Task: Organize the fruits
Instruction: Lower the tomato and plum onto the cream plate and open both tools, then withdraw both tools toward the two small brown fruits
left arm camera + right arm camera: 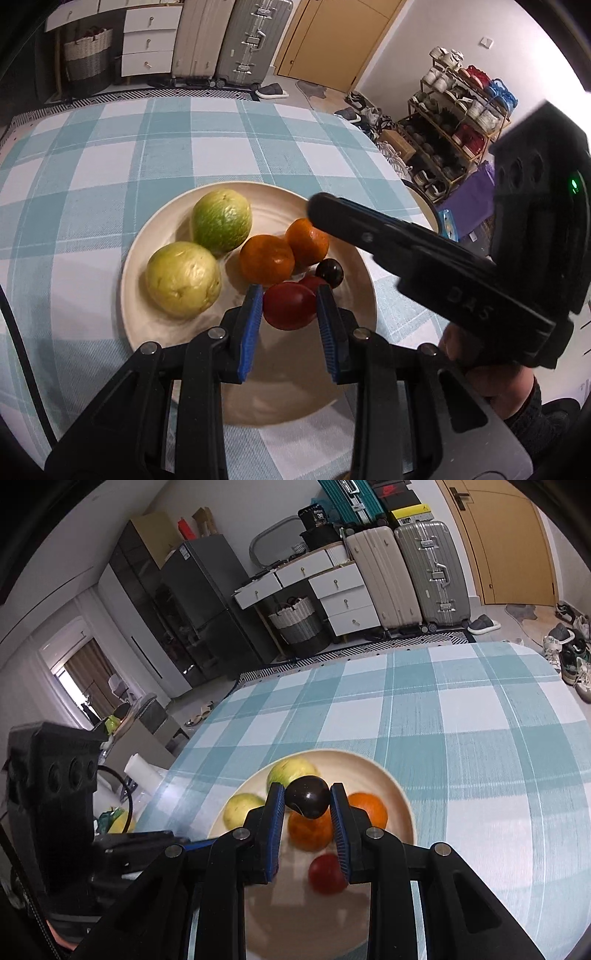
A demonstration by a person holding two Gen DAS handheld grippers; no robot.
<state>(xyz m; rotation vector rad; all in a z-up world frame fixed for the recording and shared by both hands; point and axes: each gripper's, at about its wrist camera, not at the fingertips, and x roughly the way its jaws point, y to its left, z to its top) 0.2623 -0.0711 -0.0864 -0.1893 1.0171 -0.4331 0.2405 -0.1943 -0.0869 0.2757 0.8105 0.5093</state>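
Fruit sits gathered on a cream plate (147, 258) that rests on the counter (110, 147), which is covered with a teal and white checked cloth. In the left wrist view, two pale green guavas lie on the plate's left side, one farther (221, 219) and one nearer (183, 278), touching each other. To their right are two oranges (266, 259) side by side, also touching.

The left claw (290, 306) is narrowed around a red tomato (289, 305), its blue pads pressed to the fruit's left and right sides over the near part of the plate. Just behind that tomato a second red fruit (313, 282) peeks out, mostly hidden. A dark plum (329, 272) shows just right of it, under the black fingers of the other tool crossing in from the right.

In the right wrist view, the right claw (308, 799) is closed on the dark plum (308, 797), which is pinched between the blue pads above the plate (399, 801); whether it touches the fruit beneath cannot be told. Below it lie an orange (310, 830) and another orange (369, 808) to the right, with a blurred red tomato (327, 875) nearer the camera. The guavas (243, 808) are on the left part of the plate. The left tool's black body (55, 775) stands at the left edge.
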